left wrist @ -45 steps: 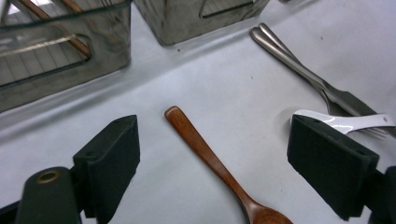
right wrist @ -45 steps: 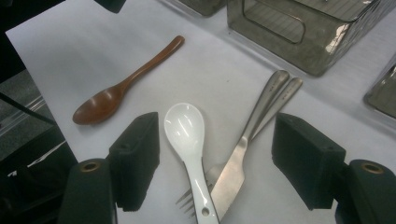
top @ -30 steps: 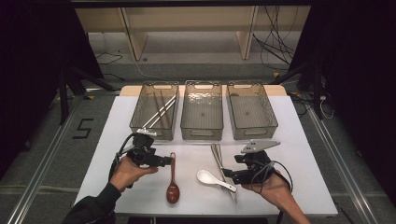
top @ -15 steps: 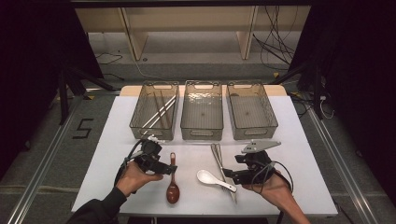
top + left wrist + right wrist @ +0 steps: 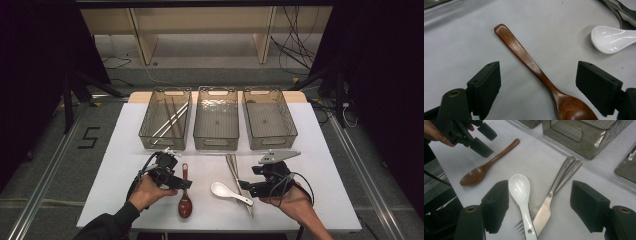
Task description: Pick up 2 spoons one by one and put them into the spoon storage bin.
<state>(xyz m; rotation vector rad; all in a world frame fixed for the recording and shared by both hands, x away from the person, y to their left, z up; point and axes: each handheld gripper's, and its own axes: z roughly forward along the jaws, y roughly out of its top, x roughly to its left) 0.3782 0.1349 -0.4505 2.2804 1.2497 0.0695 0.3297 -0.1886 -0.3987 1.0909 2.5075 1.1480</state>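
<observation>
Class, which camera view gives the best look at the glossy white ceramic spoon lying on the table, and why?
The right gripper view: the glossy white ceramic spoon lies whole between that gripper's fingers, its handle crossing a metal knife and fork. The high view shows the whole spoon but small; the left gripper view catches its bowl at the frame's edge.

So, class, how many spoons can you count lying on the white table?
2. A brown wooden spoon lies at the front left, by the left gripper. A white ceramic spoon lies to its right, its handle resting across the knife and the fork.
</observation>
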